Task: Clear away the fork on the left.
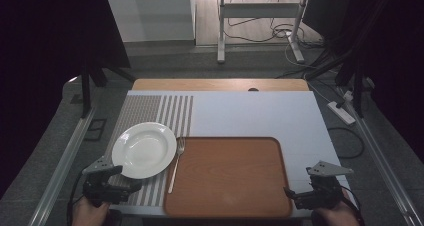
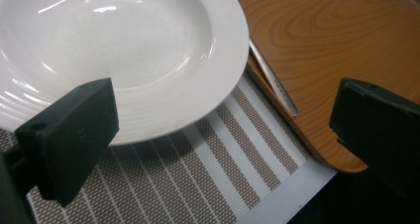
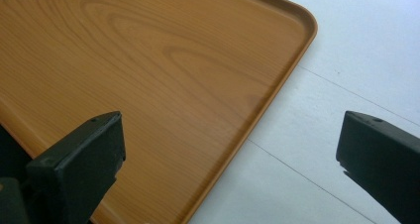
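Low at the near left corner of the table, the left gripper [image 1: 127, 186], held in one hand [image 1: 89, 213], jaws spread wide and empty, aimed at the near rim of a white plate [image 1: 144, 149] on a striped placemat [image 1: 172, 111]. Beside the plate, a fork [image 1: 177, 162] along the left edge of a wooden tray [image 1: 227, 206]. At the near right corner, the right gripper [image 1: 289, 193], likewise wide open, straddling the tray's right edge, gripping nothing.
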